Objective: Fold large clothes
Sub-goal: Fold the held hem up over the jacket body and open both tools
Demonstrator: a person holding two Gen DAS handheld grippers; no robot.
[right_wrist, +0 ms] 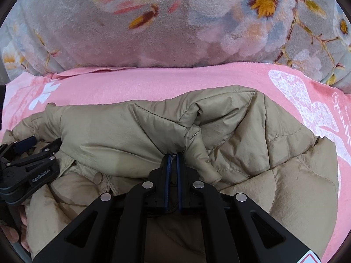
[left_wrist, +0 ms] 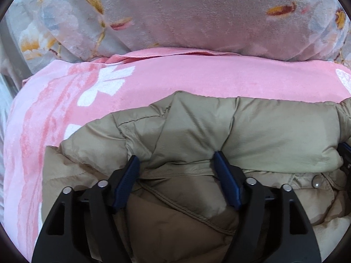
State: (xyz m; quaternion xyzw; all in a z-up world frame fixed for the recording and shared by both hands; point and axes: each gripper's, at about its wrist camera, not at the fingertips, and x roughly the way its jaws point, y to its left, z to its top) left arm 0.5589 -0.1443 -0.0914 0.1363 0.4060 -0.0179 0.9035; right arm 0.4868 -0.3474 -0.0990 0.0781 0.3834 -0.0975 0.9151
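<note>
A khaki puffer jacket (left_wrist: pixel 197 127) lies bunched on a pink blanket (left_wrist: pixel 153 76); it also shows in the right wrist view (right_wrist: pixel 122 129). My left gripper (left_wrist: pixel 176 161) is open, its blue fingers spread with a fold of the jacket between them. It also shows at the left of the right wrist view (right_wrist: pixel 37 146). My right gripper (right_wrist: pixel 172 156) is shut on a pinch of jacket fabric near the middle of the garment. Its edge shows at the right of the left wrist view (left_wrist: pixel 345 153).
The pink blanket (right_wrist: pixel 153 79) with white butterfly prints covers the bed. A thick grey floral quilt (left_wrist: pixel 175 11) is piled at the far side, also in the right wrist view (right_wrist: pixel 153 32). The bed's left edge (left_wrist: pixel 8 65) shows. A hand (right_wrist: pixel 13 232) holds the left gripper.
</note>
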